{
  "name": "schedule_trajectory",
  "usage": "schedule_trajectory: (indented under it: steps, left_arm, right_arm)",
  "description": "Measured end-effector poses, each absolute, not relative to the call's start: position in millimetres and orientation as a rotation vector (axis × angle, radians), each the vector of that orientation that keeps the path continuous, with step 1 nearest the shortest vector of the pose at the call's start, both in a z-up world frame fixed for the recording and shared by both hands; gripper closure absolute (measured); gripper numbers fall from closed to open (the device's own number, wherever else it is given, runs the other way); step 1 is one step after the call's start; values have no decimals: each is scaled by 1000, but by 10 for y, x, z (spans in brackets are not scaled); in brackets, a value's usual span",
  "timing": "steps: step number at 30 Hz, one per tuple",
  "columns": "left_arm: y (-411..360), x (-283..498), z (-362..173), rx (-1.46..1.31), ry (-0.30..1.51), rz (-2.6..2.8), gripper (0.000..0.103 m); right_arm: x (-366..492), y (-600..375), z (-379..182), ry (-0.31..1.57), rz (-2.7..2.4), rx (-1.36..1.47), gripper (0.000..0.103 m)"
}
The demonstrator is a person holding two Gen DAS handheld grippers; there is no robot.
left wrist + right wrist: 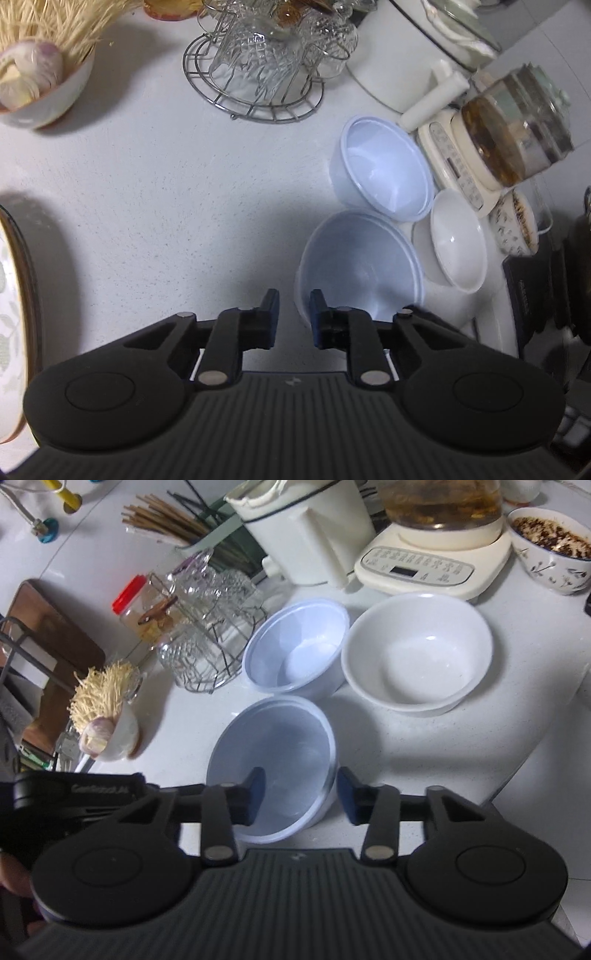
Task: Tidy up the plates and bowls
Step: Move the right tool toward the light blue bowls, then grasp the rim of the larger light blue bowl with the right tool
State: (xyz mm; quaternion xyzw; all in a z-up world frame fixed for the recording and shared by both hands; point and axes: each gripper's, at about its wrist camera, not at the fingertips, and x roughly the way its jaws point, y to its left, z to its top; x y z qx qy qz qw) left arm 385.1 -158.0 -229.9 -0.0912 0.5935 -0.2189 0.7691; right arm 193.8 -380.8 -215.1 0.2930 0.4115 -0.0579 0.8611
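Observation:
A translucent plastic bowl (362,266) (280,746) sits nearest on the white counter (166,184). My left gripper (294,314) is closed to a narrow gap over the bowl's left rim, one finger inside and one outside. My right gripper (301,794) straddles the bowl's right rim. Its left finger is well inside and clear of the wall, so it stands open. Behind the near bowl are a second translucent bowl (384,166) (299,650) and a white ceramic bowl (458,243) (417,653), both upright and empty.
A wire rack of glass cups (258,66) (210,627) stands behind. A bowl with garlic (37,81) (107,731) is at left. A white kettle (306,528), a glass pot on its base (424,565) and a patterned bowl (550,554) line the back. A floral plate (11,314) is at left.

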Motion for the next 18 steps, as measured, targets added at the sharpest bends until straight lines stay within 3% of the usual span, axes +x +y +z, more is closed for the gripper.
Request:
schedule_trajectory:
  steps: [4,18]
  left_arm:
    - [-1552,3867,-2269,-205,1277,-486,94]
    - [-1017,3730,-2040,-227,1228,-348,94]
  right_arm:
    - [1975,-3787,-2179,895,-111,599,77]
    - [2285,-3399,-2003,914,77,486,77]
